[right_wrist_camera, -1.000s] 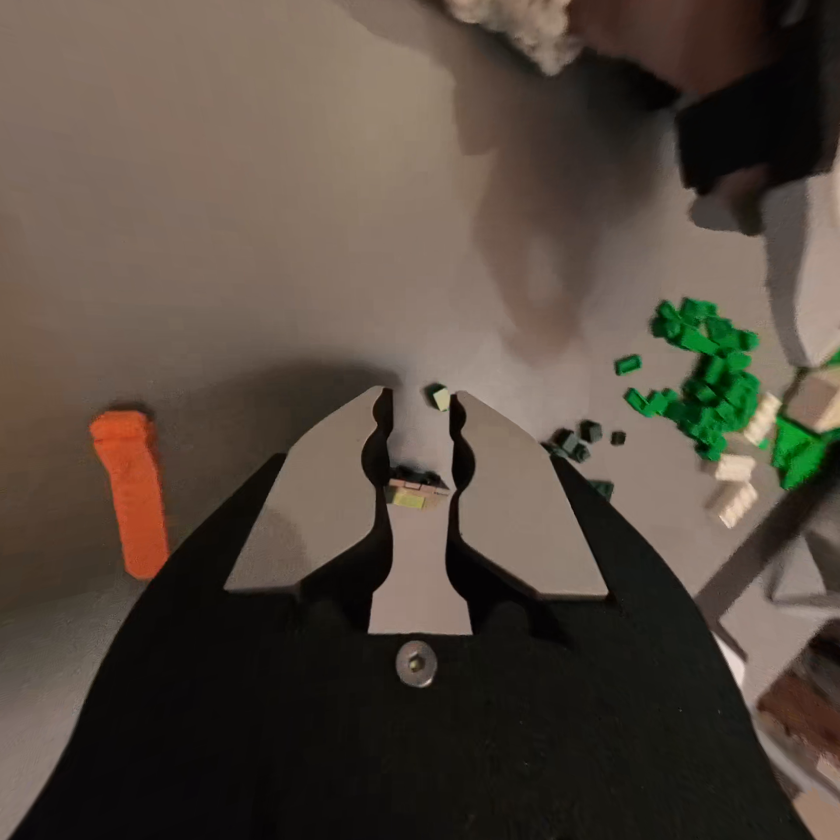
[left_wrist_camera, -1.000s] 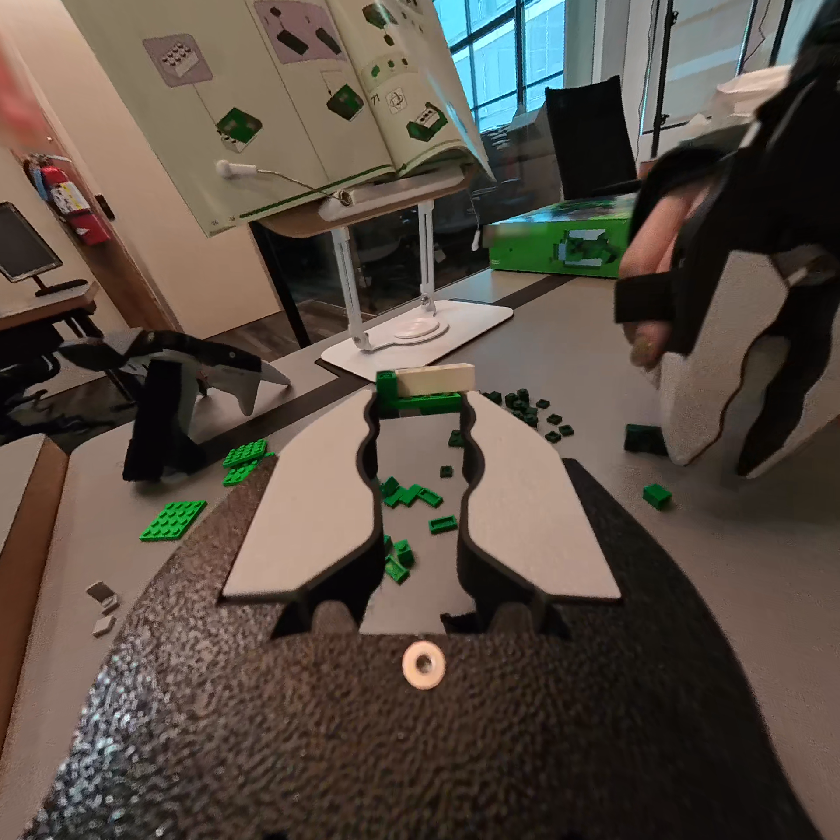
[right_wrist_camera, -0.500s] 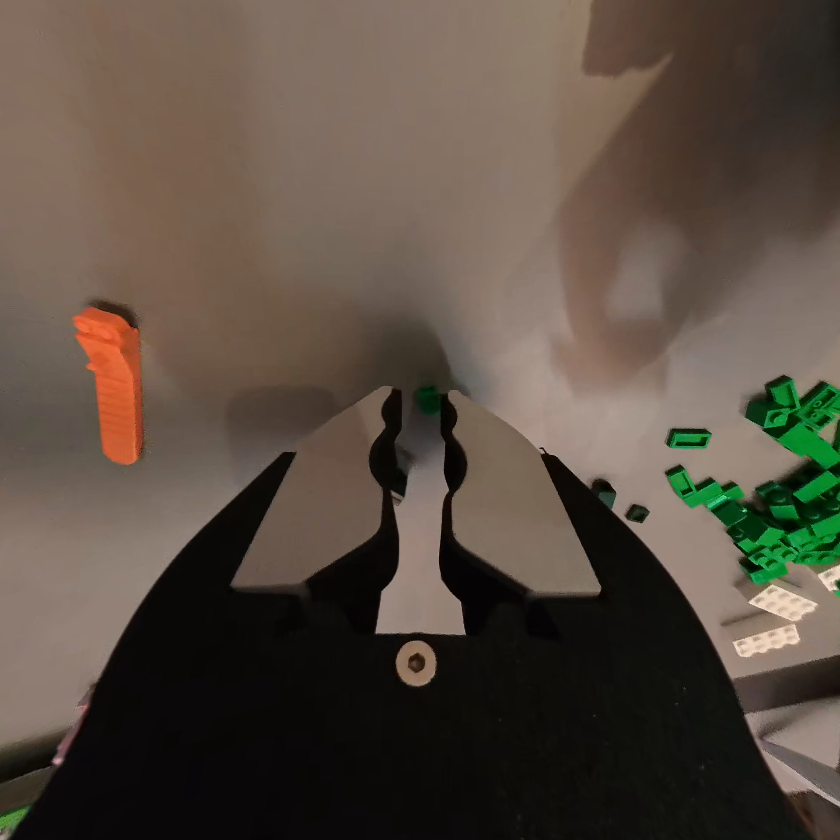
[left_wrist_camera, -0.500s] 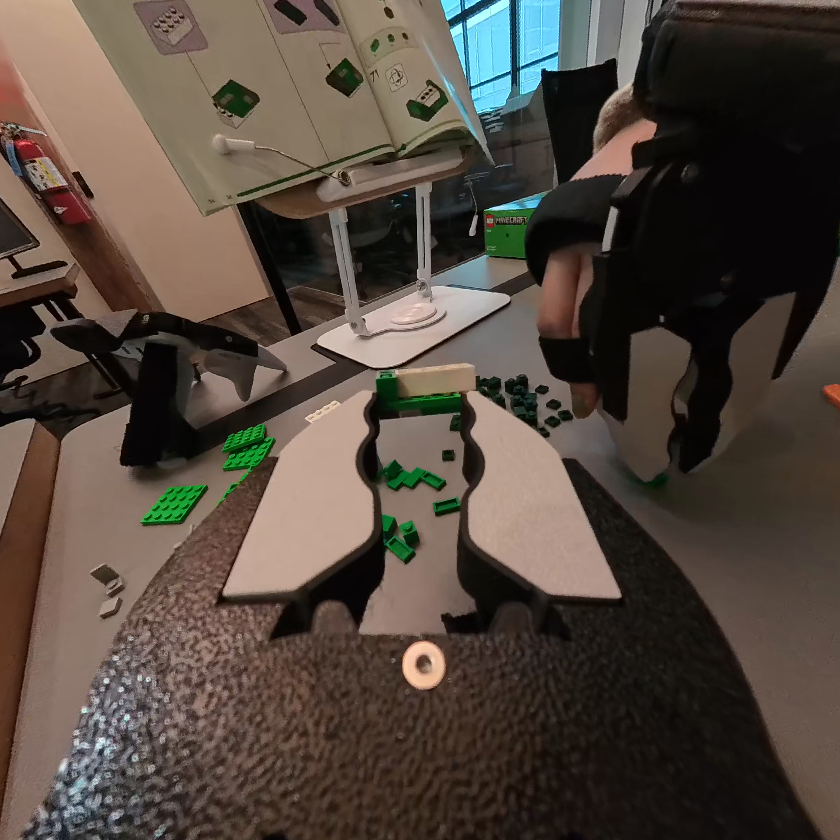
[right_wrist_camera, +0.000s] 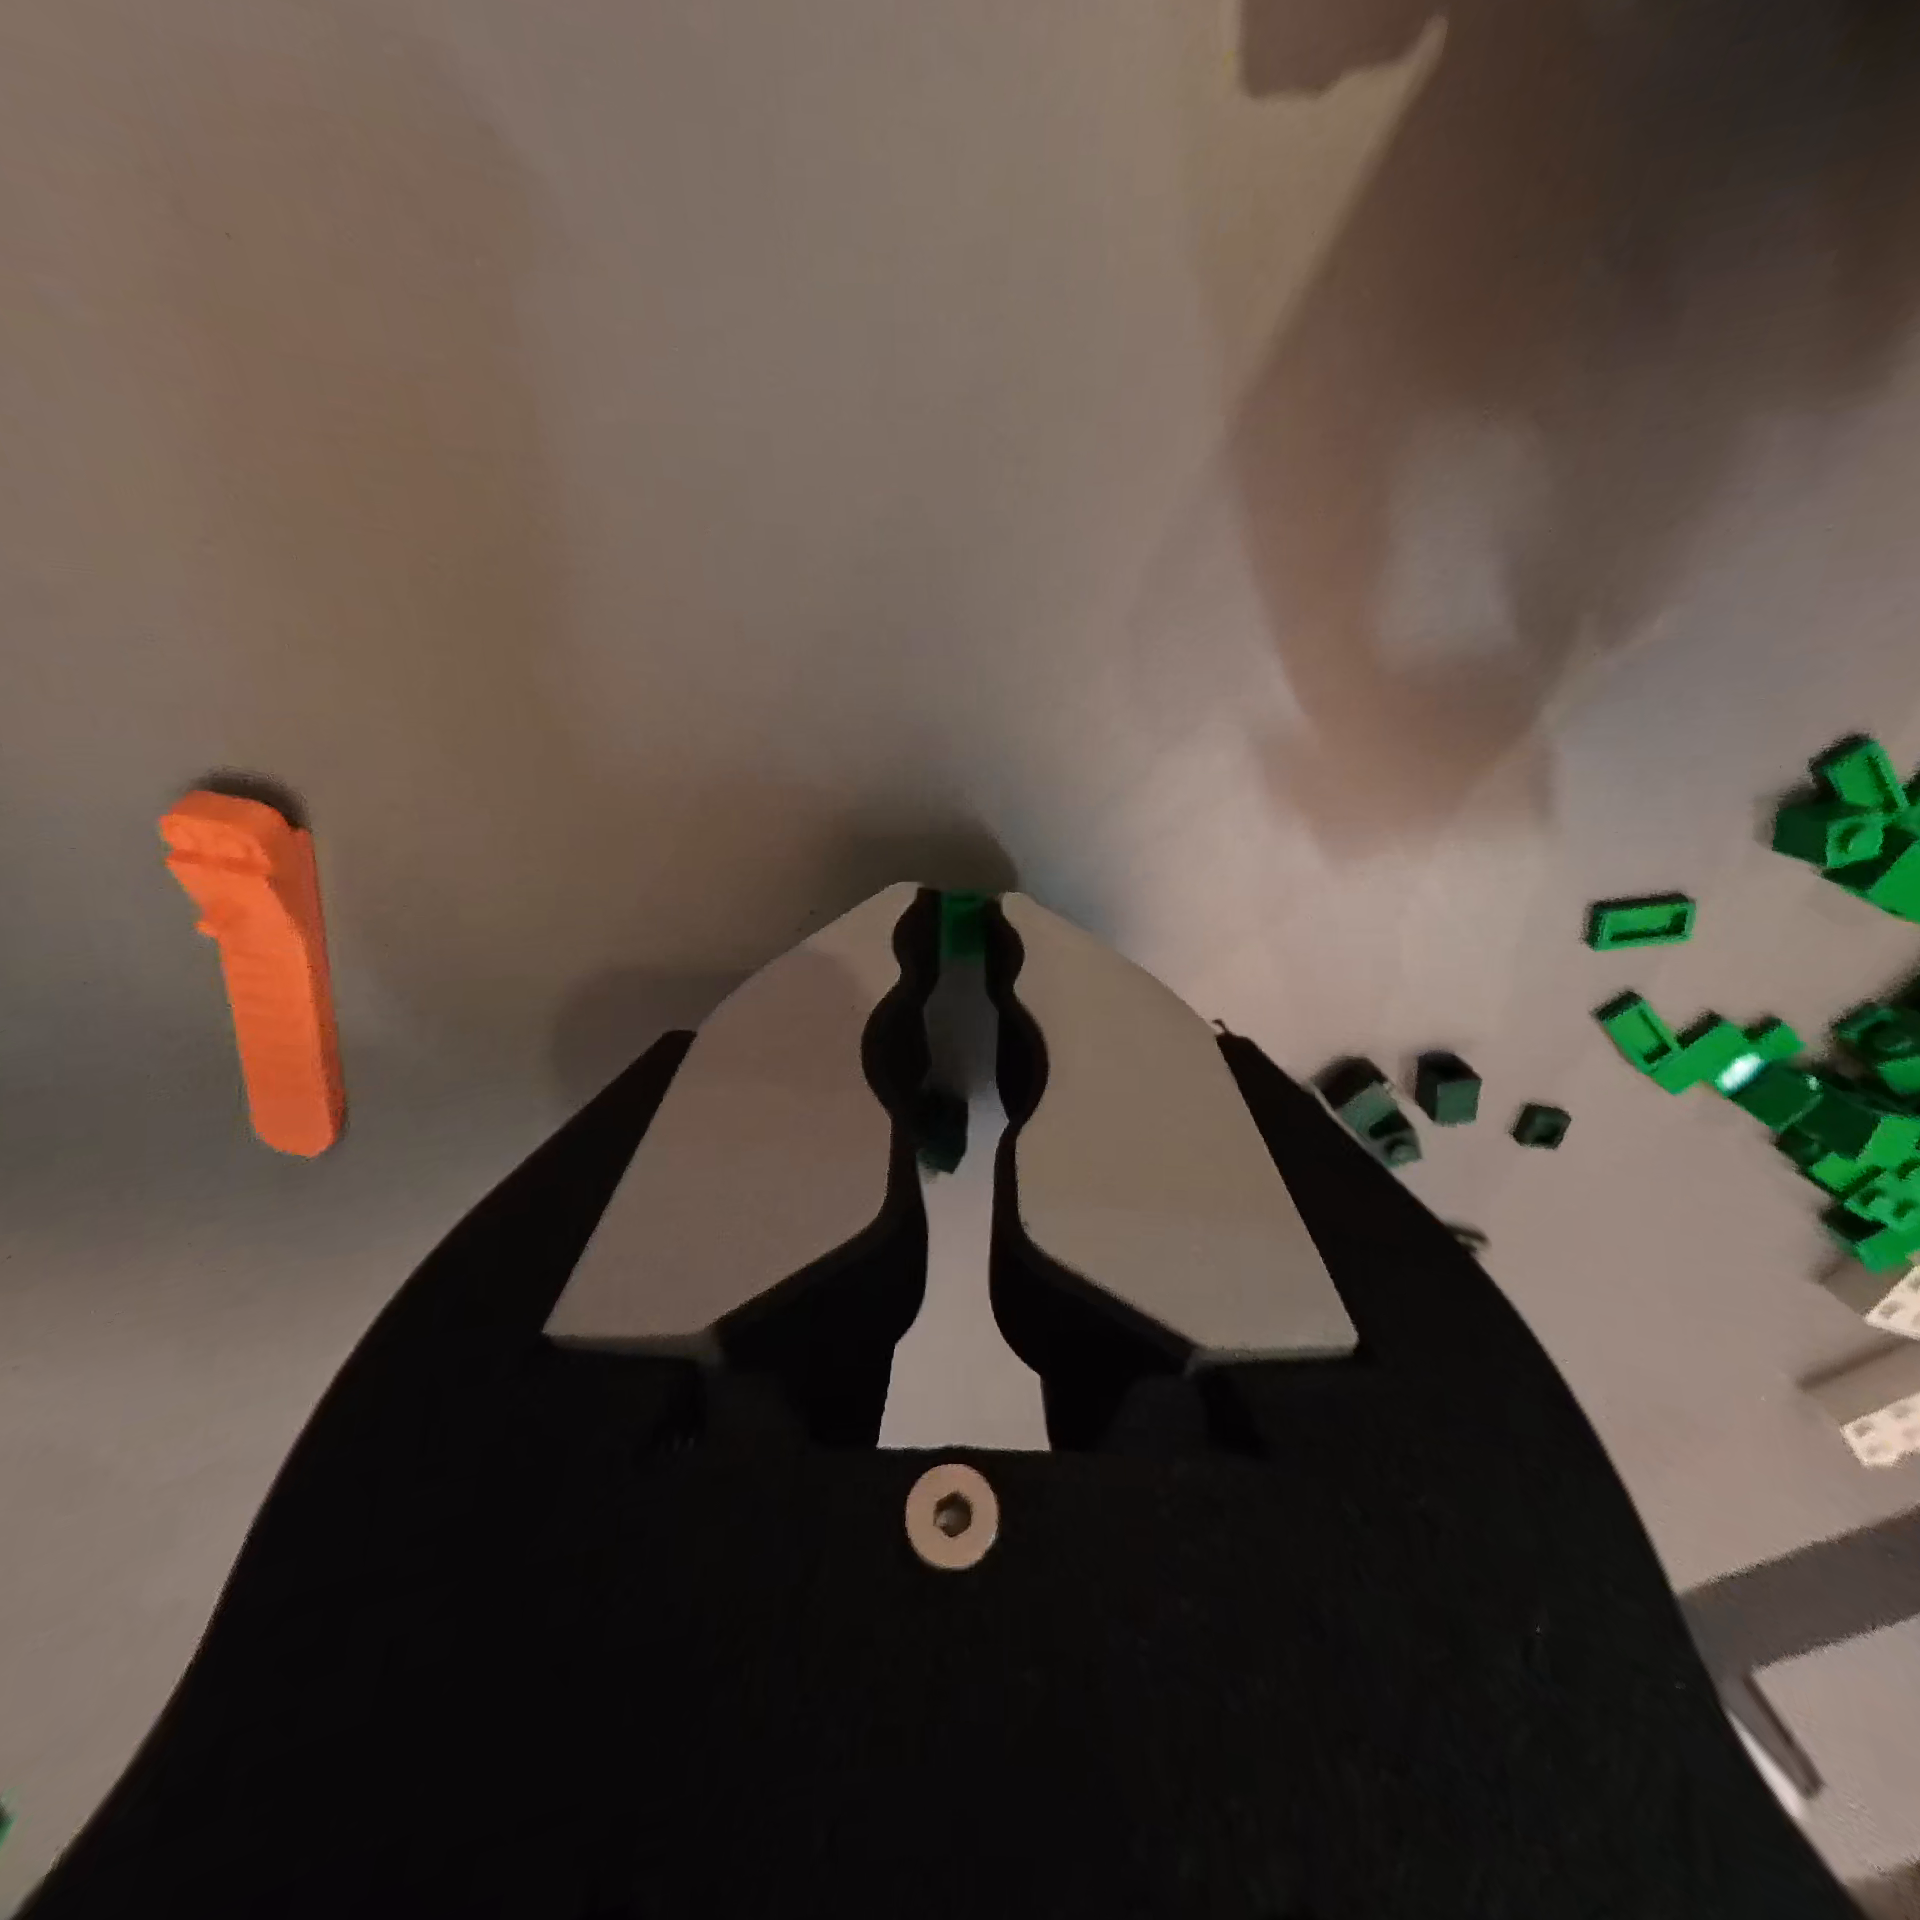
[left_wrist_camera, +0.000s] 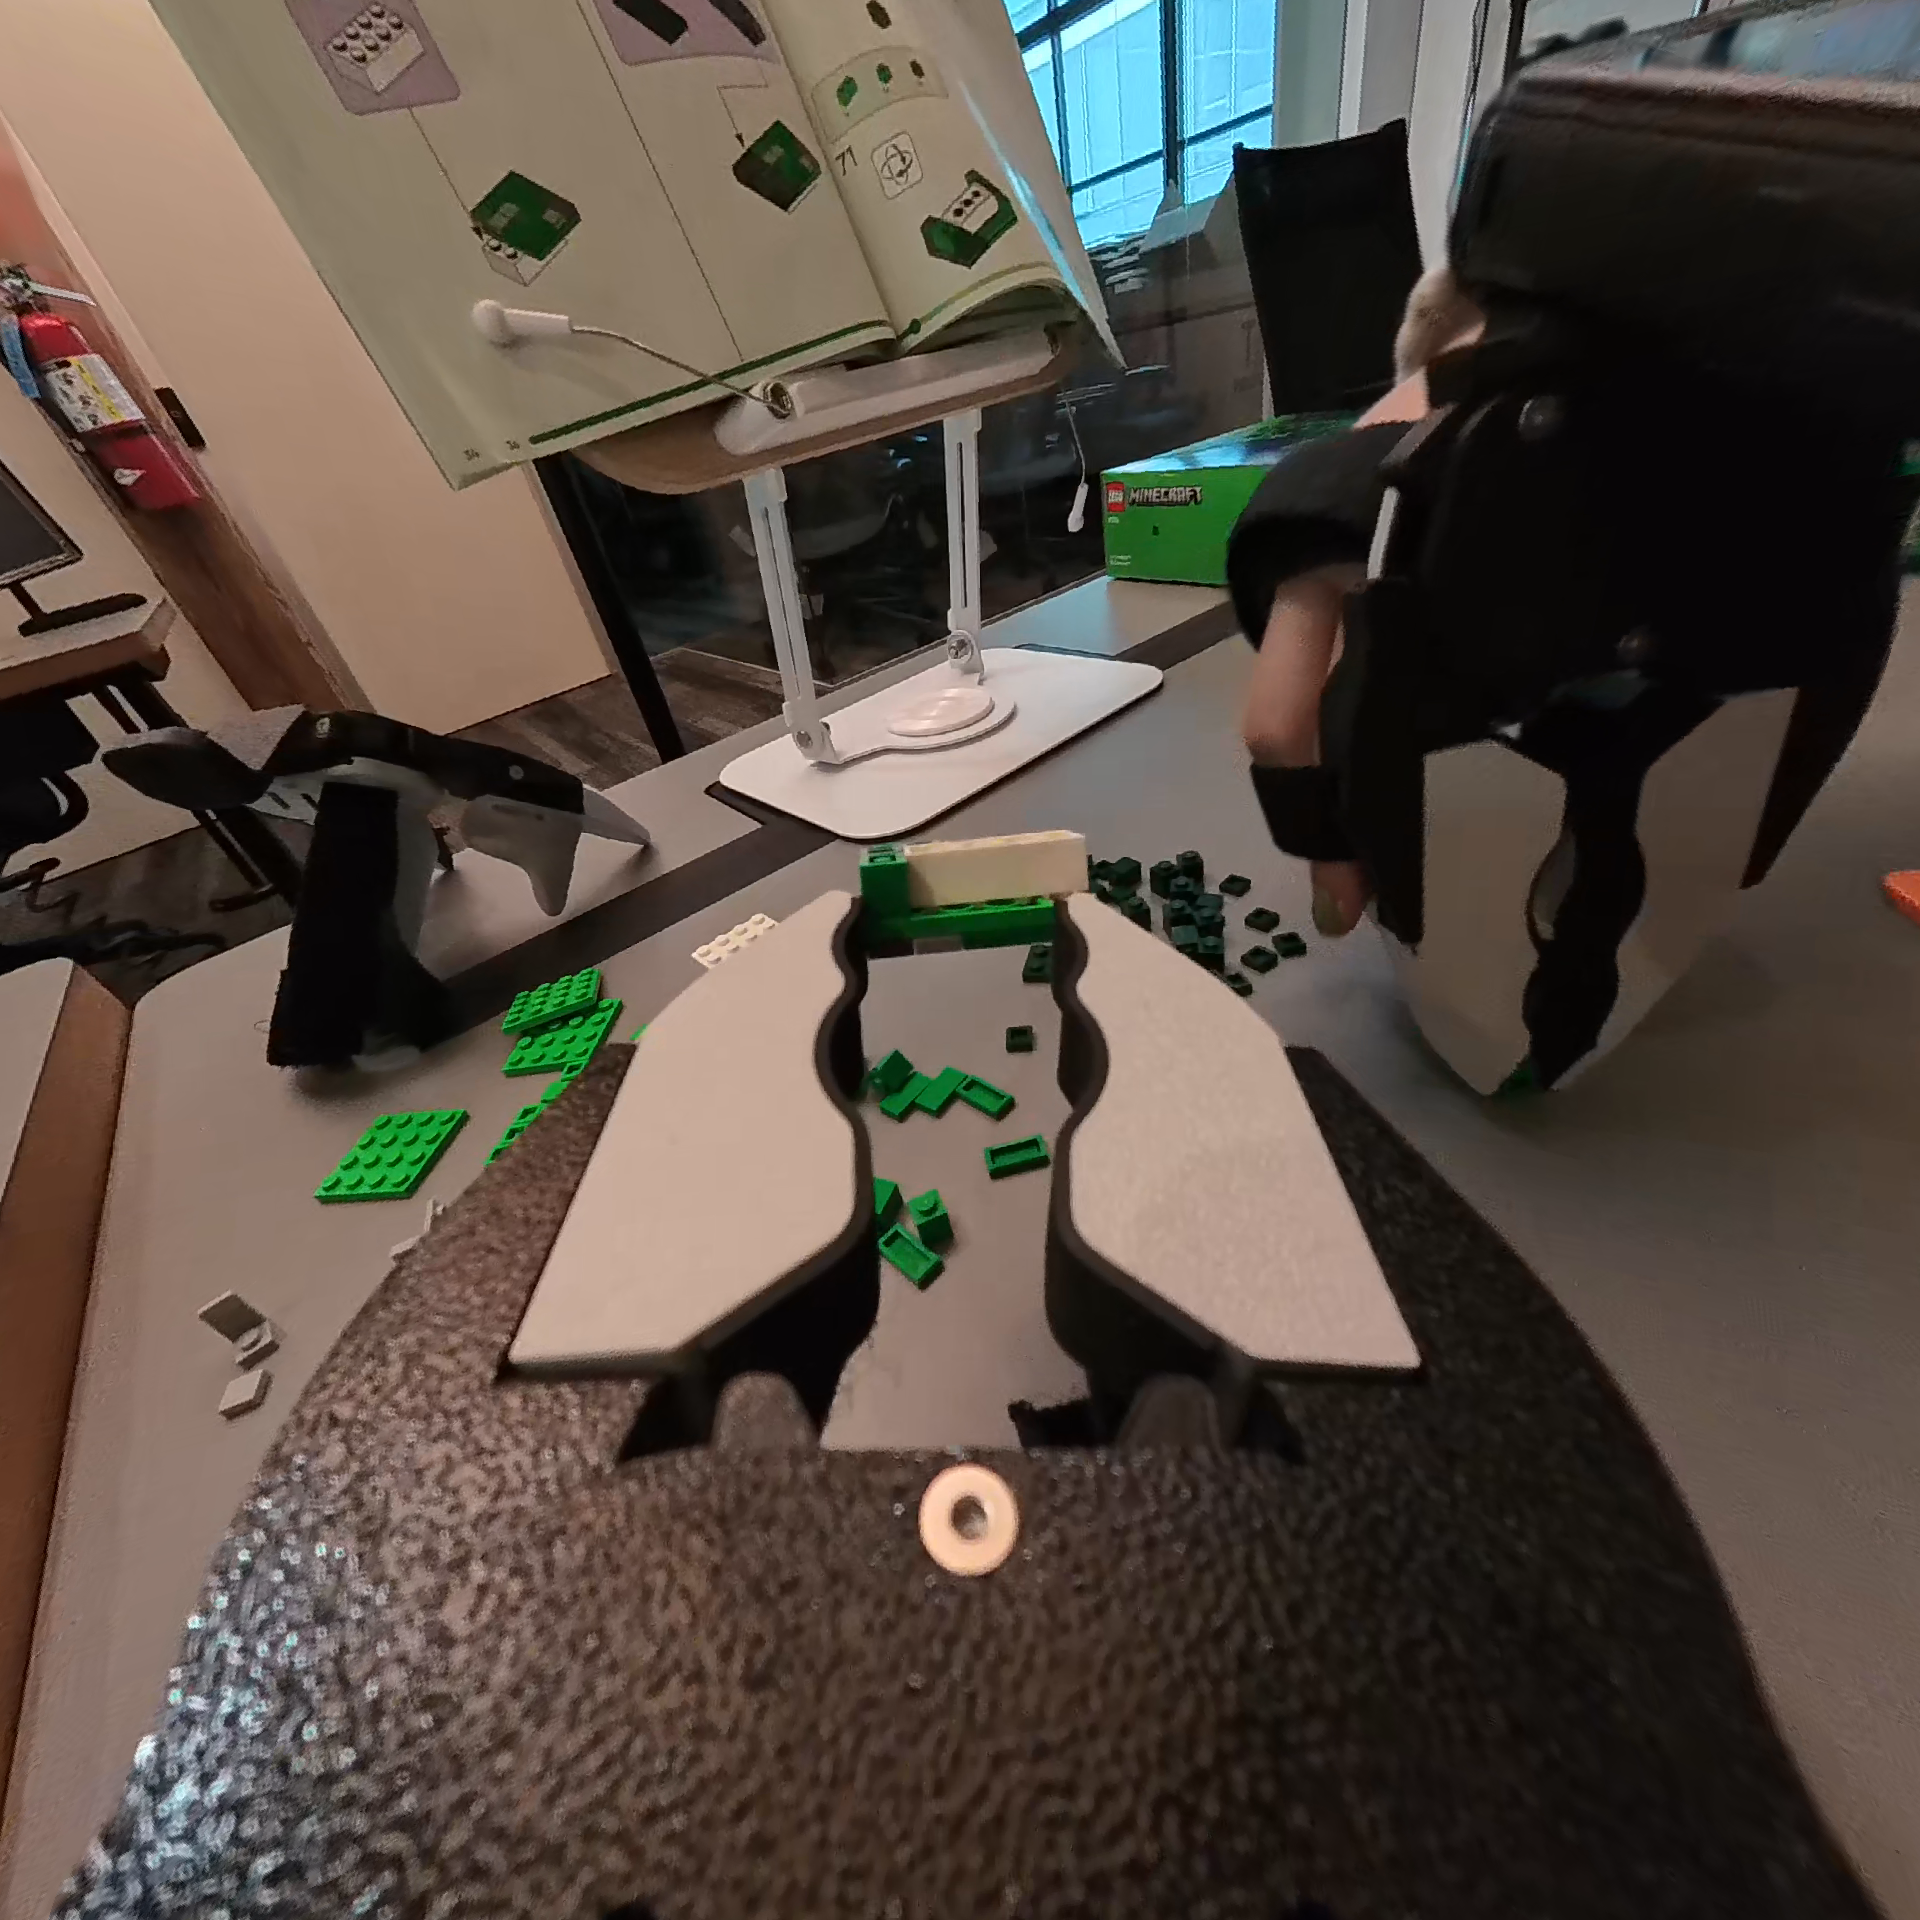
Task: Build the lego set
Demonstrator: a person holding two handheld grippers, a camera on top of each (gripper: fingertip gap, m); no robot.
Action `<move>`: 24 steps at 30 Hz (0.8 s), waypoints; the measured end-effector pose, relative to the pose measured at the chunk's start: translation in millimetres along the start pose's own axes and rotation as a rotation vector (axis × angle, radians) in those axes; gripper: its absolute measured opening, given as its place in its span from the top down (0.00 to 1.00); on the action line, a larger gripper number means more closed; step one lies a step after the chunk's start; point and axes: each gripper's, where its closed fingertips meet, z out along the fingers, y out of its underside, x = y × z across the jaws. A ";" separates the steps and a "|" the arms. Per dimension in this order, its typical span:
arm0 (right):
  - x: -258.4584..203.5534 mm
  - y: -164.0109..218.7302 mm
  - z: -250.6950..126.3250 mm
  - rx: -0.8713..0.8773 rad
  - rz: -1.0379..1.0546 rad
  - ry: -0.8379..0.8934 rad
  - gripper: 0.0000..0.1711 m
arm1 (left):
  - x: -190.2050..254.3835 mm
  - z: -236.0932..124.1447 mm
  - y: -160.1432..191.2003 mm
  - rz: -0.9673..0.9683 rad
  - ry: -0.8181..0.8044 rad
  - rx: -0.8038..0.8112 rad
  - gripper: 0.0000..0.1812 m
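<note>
The small green brick (right_wrist_camera: 958,920) is pinched between the tips of my right gripper (right_wrist_camera: 958,914), low over the grey table (right_wrist_camera: 623,416). My left gripper (left_wrist_camera: 961,925) clamps the half-built assembly (left_wrist_camera: 966,899), a green base with a white brick on top, raised just above the table. I judge the picking step is finished, so next I must carry the brick to the assembly, align its studs and press down. Taking the assembly as landmark: the dark green pile (left_wrist_camera: 1195,904) lies just to its right, the bright green plates (left_wrist_camera: 395,1143) to its left and nearer, and the instruction book (left_wrist_camera: 644,208) stands behind it.
</note>
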 end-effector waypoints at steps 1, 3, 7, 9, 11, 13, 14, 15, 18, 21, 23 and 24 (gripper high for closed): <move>3.7 -0.7 -2.6 0.025 0.032 0.045 0.96 | -0.2 0.0 -0.5 -0.001 -0.002 0.003 0.82; 19.3 -3.9 -15.3 0.106 0.140 0.194 0.95 | 0.3 0.9 -3.8 -0.011 -0.007 0.022 0.82; 51.5 -30.4 -77.2 0.541 0.484 0.574 0.95 | 2.0 7.4 -17.1 -0.067 -0.083 0.097 0.82; 56.0 -38.7 -115.9 0.823 0.635 0.772 0.96 | 2.7 9.4 -21.3 -0.081 -0.169 0.112 0.82; 53.8 -35.5 -144.4 1.044 0.766 0.950 0.96 | 9.8 13.8 -23.2 -0.047 -0.208 0.099 0.82; 52.4 -30.7 -152.9 1.164 0.872 1.039 0.96 | 21.1 20.5 -23.4 -0.015 -0.202 0.075 0.82; 53.0 -28.5 -150.8 1.175 0.908 1.059 0.96 | 27.7 24.0 -22.7 -0.002 -0.185 0.062 0.82; 54.3 -25.2 -147.2 1.166 0.942 1.077 0.96 | 34.0 27.4 -21.1 0.006 -0.167 0.044 0.82; 55.2 -18.5 -139.3 1.165 0.995 1.090 0.96 | 46.2 32.7 -19.2 0.037 -0.138 0.006 0.82; 56.4 -11.1 -129.3 1.149 1.040 1.046 0.96 | 52.4 36.2 -16.3 0.060 -0.119 -0.030 0.82; 56.4 -5.9 -125.0 1.122 1.046 1.051 0.96 | 57.3 38.1 -16.2 0.063 -0.091 -0.030 0.82; 56.6 -3.7 -122.5 1.099 1.044 1.059 0.96 | 59.0 38.7 -16.1 0.065 -0.082 -0.031 0.82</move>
